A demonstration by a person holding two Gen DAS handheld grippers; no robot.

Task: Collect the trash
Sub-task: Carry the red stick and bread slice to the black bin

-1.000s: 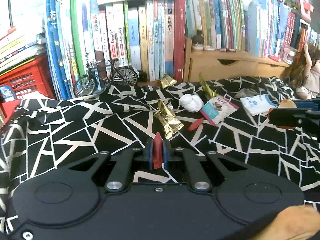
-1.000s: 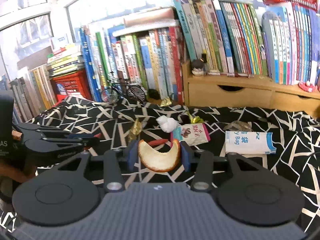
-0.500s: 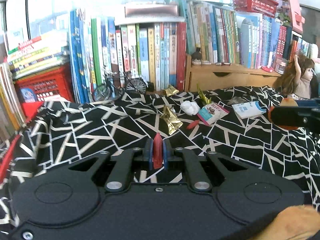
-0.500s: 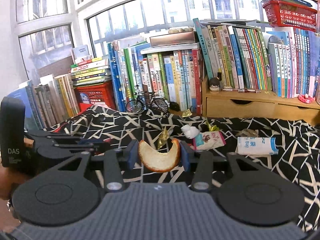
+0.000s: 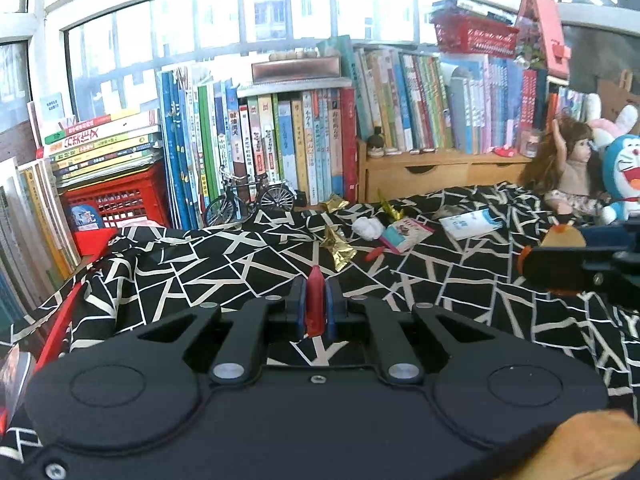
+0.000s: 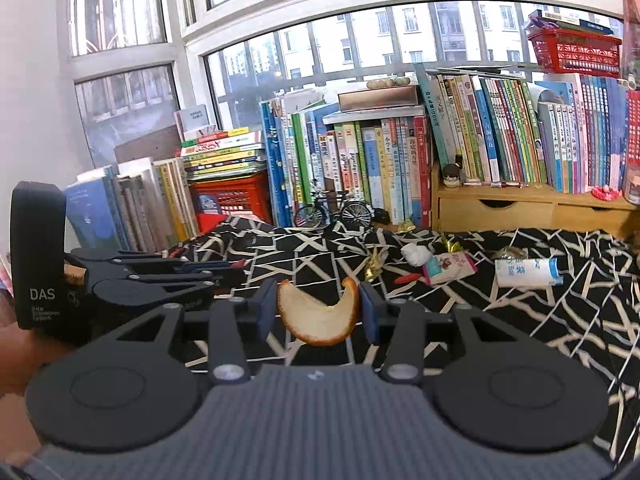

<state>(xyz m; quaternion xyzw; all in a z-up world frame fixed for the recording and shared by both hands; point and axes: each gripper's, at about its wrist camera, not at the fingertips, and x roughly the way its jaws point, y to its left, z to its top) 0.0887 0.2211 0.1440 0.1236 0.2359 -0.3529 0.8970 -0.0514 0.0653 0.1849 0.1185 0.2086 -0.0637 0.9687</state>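
- Gripping a red scrap [image 5: 315, 304], the left tongs [image 5: 315, 309] were closed; only this view showed the doll [image 5: 570, 168].
- Right tongs [image 6: 318, 312] clamped orange peel [image 6: 320, 318].

Curved orange peel [image 6: 320, 320] and thin red scrap [image 5: 315, 304] — each pinched upright between fingers.

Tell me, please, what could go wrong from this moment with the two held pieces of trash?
1. The right tool pinches the curved orange peel only at its two tips; it might bend or slip out and fall on the patterned cloth.
2. The left tool holds a thin red scrap by a narrow edge; a quick swing could pull it loose.
3. The two tools are close together and might bump.
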